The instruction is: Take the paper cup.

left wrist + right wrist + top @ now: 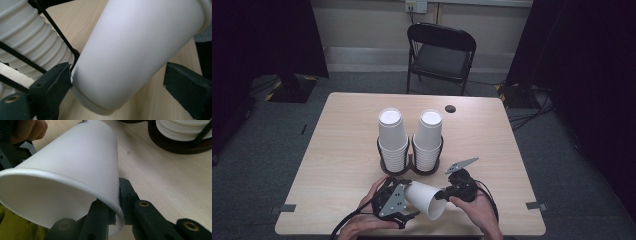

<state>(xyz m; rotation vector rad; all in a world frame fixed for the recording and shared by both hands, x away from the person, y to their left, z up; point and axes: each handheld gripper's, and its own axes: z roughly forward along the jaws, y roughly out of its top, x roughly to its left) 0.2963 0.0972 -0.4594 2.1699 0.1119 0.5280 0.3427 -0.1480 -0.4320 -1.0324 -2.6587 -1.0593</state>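
White cup [424, 198] rim in right claw [443, 194]

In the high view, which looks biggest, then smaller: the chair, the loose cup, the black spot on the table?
1. Folding chair, largest, though farthest from the camera.
2. Loose paper cup, between the grippers.
3. Black spot, smallest.

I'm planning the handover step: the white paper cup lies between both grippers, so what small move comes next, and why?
Probably draw the left gripper back off the paper cup. Its jaws stand wide around the cup's base, one clearly apart from it, while the right gripper is pinched shut on the rim wall and seems to carry it. Then the cup could go toward the cup stacks.
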